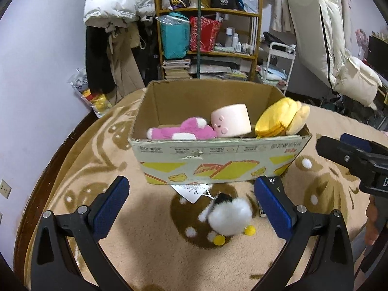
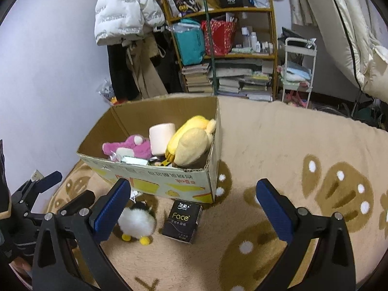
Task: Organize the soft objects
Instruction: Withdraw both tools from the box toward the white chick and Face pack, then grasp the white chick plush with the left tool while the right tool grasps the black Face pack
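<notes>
- Left gripper (image 1: 191,203) hung low over the rug (image 1: 72,169), fingers spread wide, nothing held; the penguin (image 1: 229,215) lay between them, just before the box (image 1: 218,162).
- Closing on its fluffy body, not the tag (image 1: 188,190), looked the surest grip.
- Box held a pink plush (image 1: 184,131), roll (image 1: 230,120) and yellow plush (image 1: 281,118).
- Right gripper (image 2: 194,206) stood open and empty too, the tissue pack (image 2: 183,220) between its fingers.

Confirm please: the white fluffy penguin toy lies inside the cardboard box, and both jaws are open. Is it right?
Not quite. The white fluffy penguin toy lies on the blanket in front of the cardboard box, not inside it; both wrist views show this. Both pairs of jaws are open.
</notes>
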Demonstrator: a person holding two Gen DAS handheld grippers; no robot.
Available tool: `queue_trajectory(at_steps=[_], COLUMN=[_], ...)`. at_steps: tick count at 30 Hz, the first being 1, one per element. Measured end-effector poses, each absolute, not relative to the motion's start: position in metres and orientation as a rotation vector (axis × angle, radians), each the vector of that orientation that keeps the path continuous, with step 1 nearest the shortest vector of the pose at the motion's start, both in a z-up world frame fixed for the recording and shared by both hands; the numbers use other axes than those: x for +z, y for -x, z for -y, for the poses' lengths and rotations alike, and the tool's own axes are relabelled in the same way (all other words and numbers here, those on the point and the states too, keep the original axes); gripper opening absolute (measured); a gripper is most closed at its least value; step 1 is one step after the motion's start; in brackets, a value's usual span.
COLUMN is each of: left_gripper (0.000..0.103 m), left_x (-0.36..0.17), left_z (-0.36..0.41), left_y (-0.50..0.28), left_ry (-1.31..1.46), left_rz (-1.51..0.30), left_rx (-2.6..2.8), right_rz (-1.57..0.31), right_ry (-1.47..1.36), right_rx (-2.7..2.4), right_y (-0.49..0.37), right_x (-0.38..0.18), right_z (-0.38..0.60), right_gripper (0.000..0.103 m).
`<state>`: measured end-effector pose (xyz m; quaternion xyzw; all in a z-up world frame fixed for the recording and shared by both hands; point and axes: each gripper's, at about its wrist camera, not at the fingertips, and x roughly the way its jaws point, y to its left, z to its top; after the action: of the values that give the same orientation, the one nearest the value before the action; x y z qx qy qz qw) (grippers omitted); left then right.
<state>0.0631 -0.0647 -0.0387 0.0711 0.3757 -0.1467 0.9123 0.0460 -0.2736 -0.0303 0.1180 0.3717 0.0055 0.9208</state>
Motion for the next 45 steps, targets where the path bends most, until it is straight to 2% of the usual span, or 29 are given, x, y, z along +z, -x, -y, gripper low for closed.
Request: queue_trajectory(at_steps=[20, 39, 43, 45], left_gripper=[0.102, 0.102, 0.102, 0.102], left_x=[-0.086, -0.12, -0.125, -0.126], left_z=[0.094, 0.106, 0.107, 0.11], left_y=[-0.079, -0.09, -0.091, -0.094], left_ry=[-0.233, -0.295, -0.302, -0.304], left_rz=[-0.879, -0.973, -0.991, -1.0], left_rx=[-0.368, -0.364, -0.365, -0.37], right_rz=[-0.966, -1.068, -1.094, -1.114], right_ry=[-0.248, -0.297, -0.298, -0.3], right_rx=[0.002, -0.008, 0.012, 0.031], right_y=[-0.088, -0.095, -0.098, -0.1], right_x=[-0.083, -0.112, -0.117, -0.12], right_z=[0.275, 0.273, 0.27, 0.268], right_gripper=[0.103, 0.103, 0.095, 0.087])
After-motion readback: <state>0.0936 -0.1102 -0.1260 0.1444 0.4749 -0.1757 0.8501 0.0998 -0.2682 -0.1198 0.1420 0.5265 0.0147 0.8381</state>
